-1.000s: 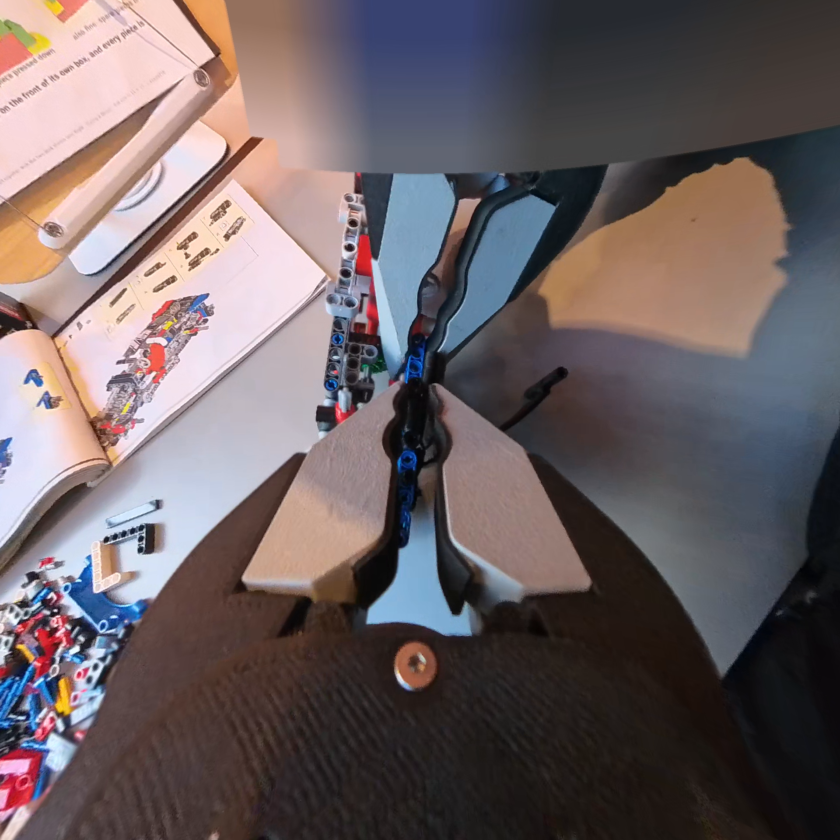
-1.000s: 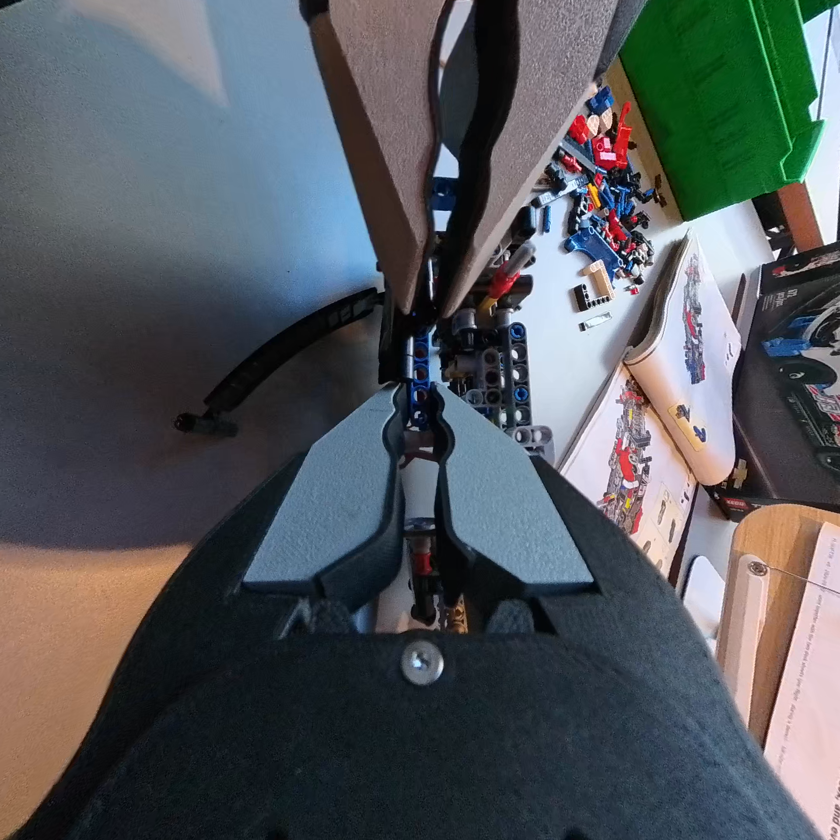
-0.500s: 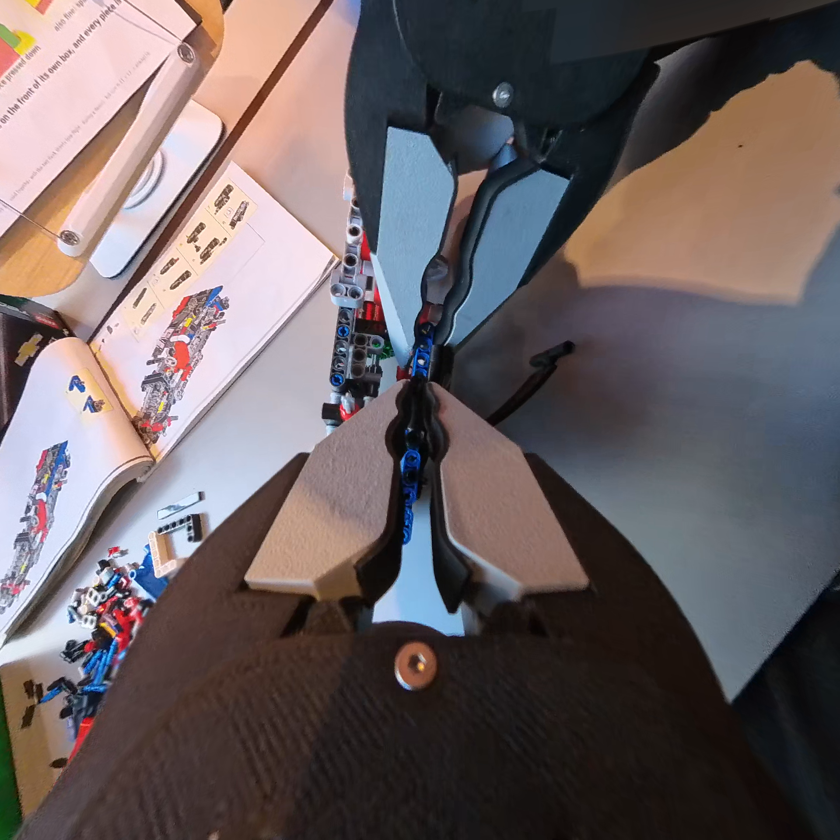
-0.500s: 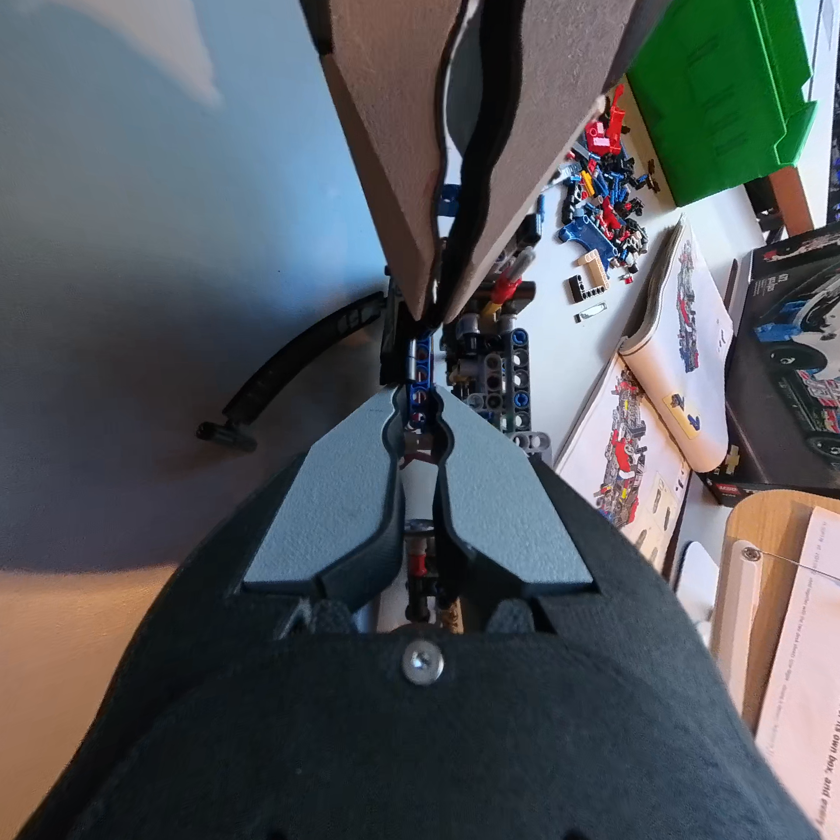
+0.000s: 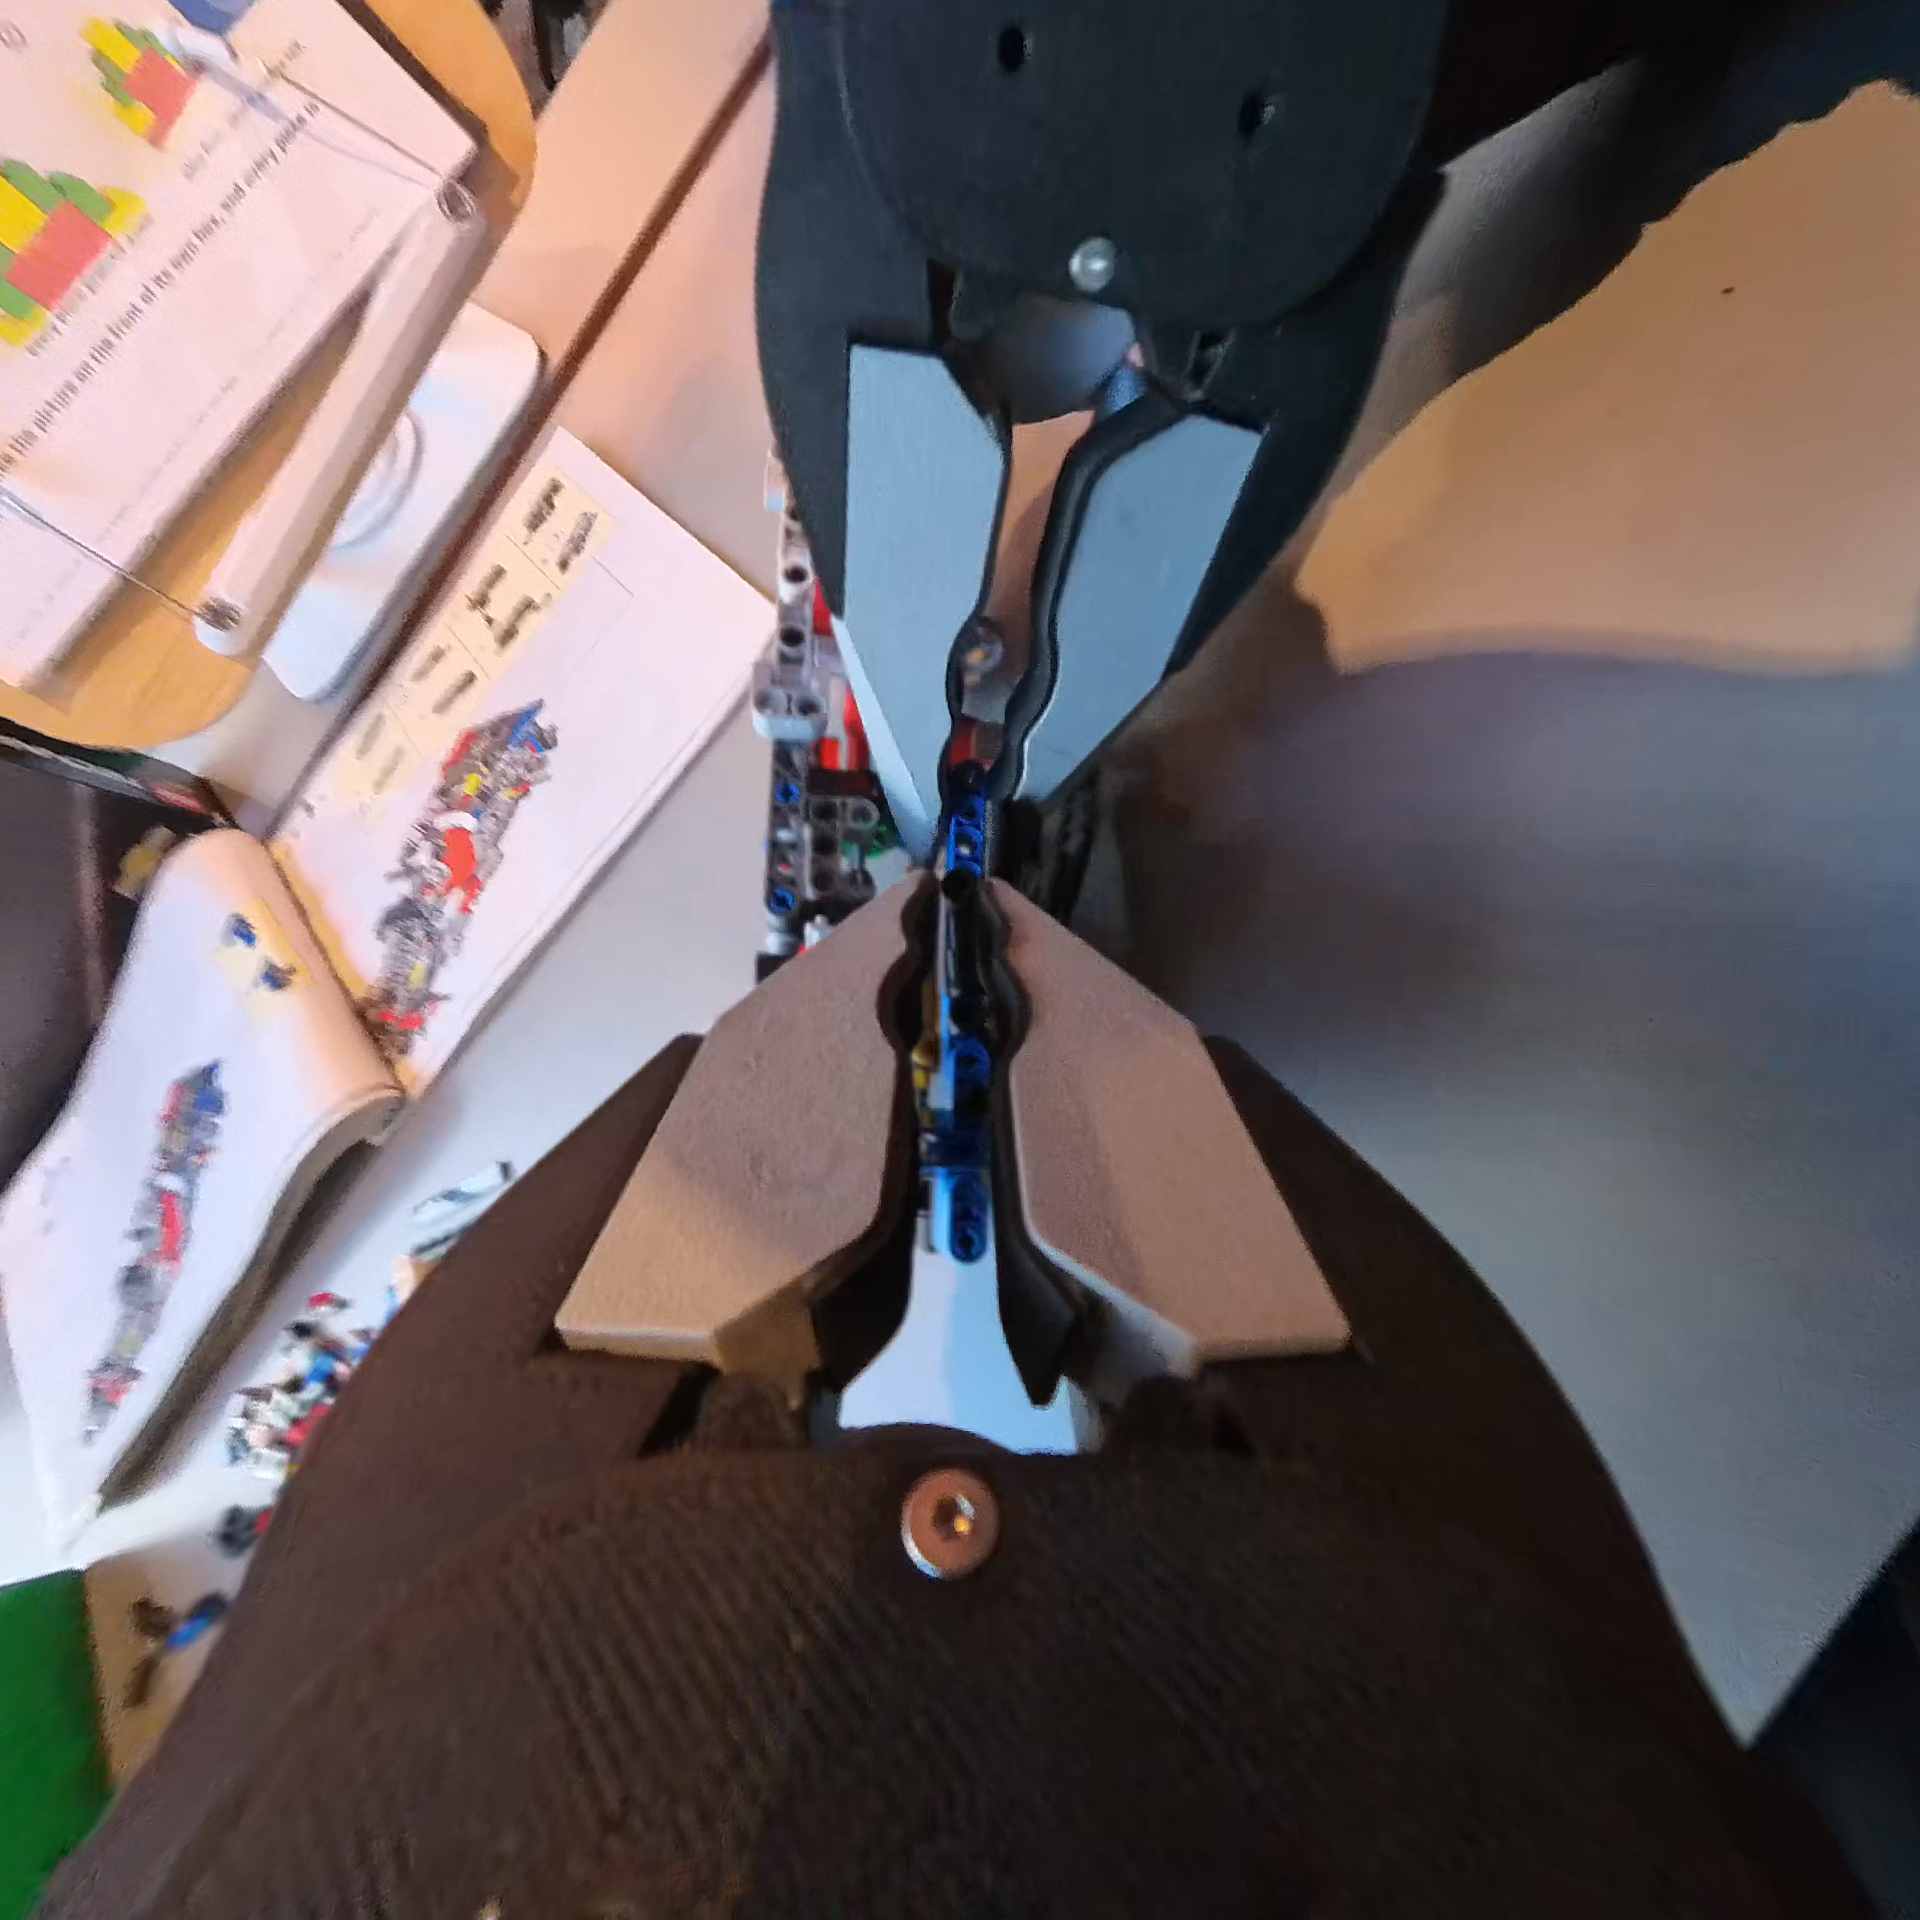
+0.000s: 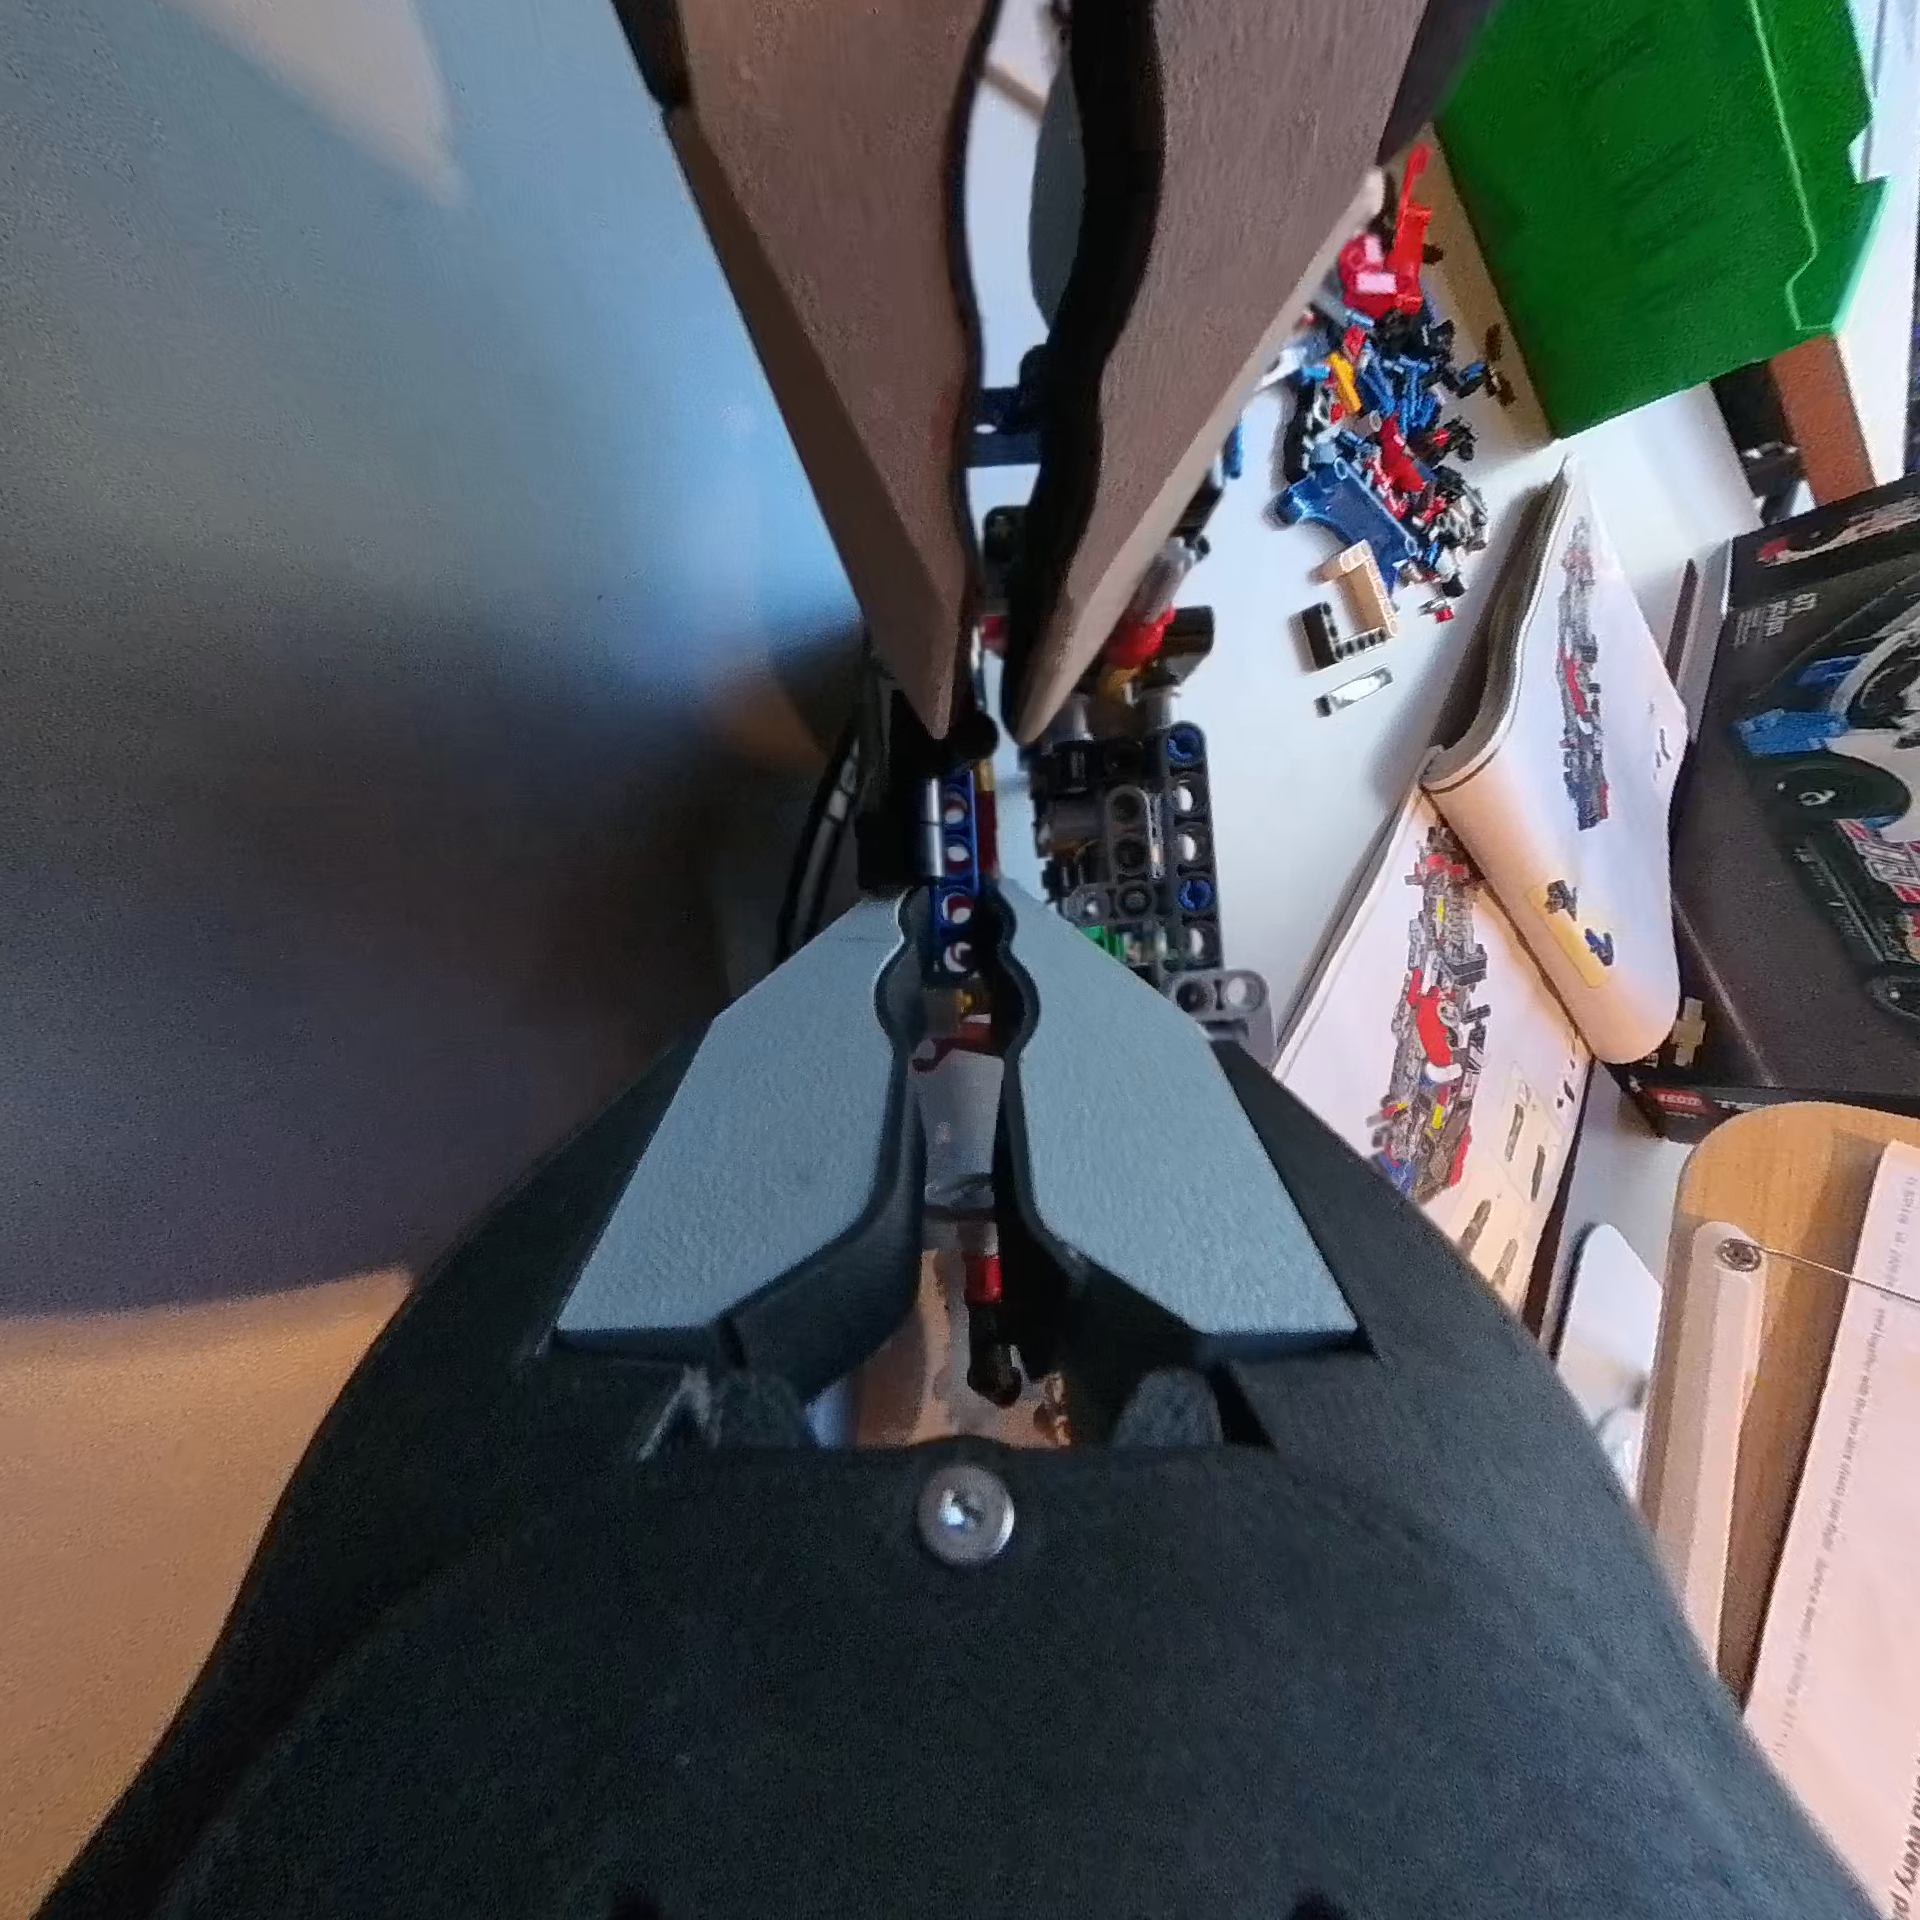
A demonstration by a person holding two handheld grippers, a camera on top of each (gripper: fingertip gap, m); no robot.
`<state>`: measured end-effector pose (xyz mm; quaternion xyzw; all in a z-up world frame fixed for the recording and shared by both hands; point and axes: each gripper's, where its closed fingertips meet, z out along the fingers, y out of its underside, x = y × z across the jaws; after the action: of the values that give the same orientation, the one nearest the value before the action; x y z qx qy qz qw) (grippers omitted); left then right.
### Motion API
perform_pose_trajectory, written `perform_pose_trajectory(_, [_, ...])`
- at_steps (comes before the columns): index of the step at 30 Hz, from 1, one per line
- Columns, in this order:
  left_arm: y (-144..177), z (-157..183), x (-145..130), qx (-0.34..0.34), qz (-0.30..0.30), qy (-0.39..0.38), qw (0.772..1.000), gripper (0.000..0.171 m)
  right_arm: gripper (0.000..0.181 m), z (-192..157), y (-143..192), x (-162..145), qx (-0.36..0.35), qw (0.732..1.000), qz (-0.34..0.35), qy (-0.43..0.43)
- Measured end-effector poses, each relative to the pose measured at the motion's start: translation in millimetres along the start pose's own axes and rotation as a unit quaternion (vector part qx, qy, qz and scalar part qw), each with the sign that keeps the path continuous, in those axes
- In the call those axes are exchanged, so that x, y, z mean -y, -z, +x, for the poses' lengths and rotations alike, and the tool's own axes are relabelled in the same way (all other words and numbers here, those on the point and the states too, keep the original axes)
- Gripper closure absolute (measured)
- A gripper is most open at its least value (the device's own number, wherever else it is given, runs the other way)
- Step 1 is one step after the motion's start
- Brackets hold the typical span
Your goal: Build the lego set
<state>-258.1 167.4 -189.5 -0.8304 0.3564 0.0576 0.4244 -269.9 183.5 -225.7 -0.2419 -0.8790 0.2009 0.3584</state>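
Pinching a thin blue holed lego beam [image 5: 966, 831] tip to tip over the table: my tan left gripper [image 5: 956, 894] and grey right gripper [image 6: 961, 914] both clamped on it.

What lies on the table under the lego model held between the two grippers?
Under the lego model, only pale table and part of a curved black strip show; the model and both hand-held grippers hide the rest.
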Motion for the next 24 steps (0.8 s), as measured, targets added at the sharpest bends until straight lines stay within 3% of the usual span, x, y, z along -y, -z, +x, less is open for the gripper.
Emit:
perform_pose_trajectory(3, [6.9,5.8,12.6,0.001,0.033,-0.024,0.999,0.156,0.177,1.3,-0.3,-2.9,-0.001,1.0,-0.002,0.001])
perform_pose_trajectory(8, [22.7,-1.8,7.0,-0.022,0.057,0.042,0.997,0.138,0.176,2.1,1.7,-13.3,-0.002,1.0,-0.027,-0.012])
perform_pose_trajectory(14, [16.7,-19.3,-33.8,-0.017,0.037,0.028,0.999,0.098,0.176,10.0,12.3,-8.5,0.047,0.996,-0.005,-0.07])
perform_pose_trajectory(17, [-2.3,-19.2,-46.8,-0.056,0.04,0.036,0.997,0.099,0.176,12.2,17.6,-3.9,0.092,0.99,0.006,-0.102])
perform_pose_trajectory(24, [-4.4,-25.0,-25.7,-0.155,0.142,0.123,0.97,0.106,0.176,17.8,25.1,-3.4,0.121,0.983,0.002,-0.14])
